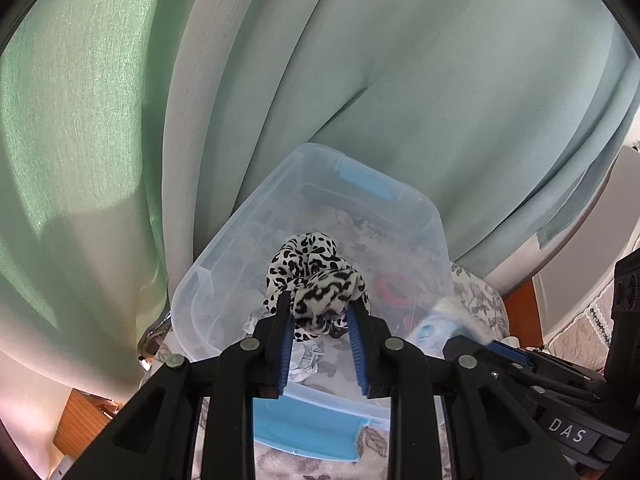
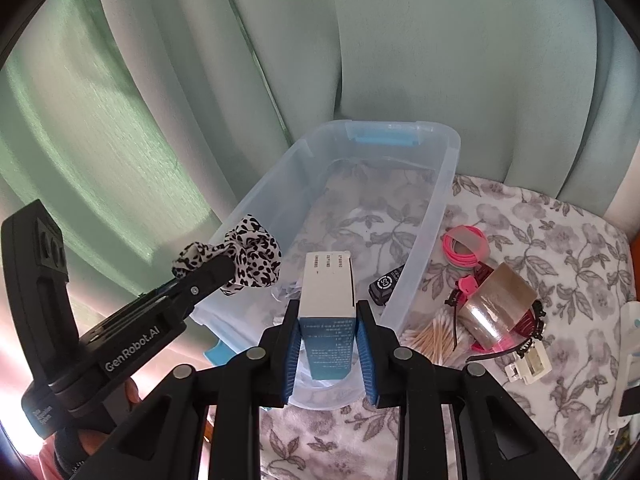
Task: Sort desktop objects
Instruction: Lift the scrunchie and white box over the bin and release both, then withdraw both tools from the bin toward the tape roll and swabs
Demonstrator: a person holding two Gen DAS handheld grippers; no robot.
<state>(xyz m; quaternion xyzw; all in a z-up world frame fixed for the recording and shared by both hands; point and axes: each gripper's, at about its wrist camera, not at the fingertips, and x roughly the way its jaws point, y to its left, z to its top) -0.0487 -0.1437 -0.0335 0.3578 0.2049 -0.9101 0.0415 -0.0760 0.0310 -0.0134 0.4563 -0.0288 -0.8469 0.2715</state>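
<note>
A clear plastic bin (image 1: pixel 400 196) with blue latches stands on a floral cloth against a green curtain. My left gripper (image 1: pixel 320 300) is shut on a leopard-print scrunchie (image 1: pixel 308 258) and holds it over the bin's near left part. The right wrist view shows the same scrunchie (image 2: pixel 256 256) bunched at the left gripper's tip (image 2: pixel 224 268), above the bin's left wall. My right gripper (image 2: pixel 328 308) is shut on a white and teal carton (image 2: pixel 328 292), upright between the blue pads, over the near end of the bin (image 2: pixel 444 184).
Inside the bin lie crumpled paper (image 1: pixel 306 360) and a small black device (image 2: pixel 386 284). To its right on the cloth (image 2: pixel 560 240) sit a pink cord coil (image 2: pixel 466 248), a tape roll (image 2: pixel 496 304), cotton swabs (image 2: pixel 432 336) and a white clip (image 2: pixel 528 364). The curtain (image 2: pixel 400 40) hangs close behind.
</note>
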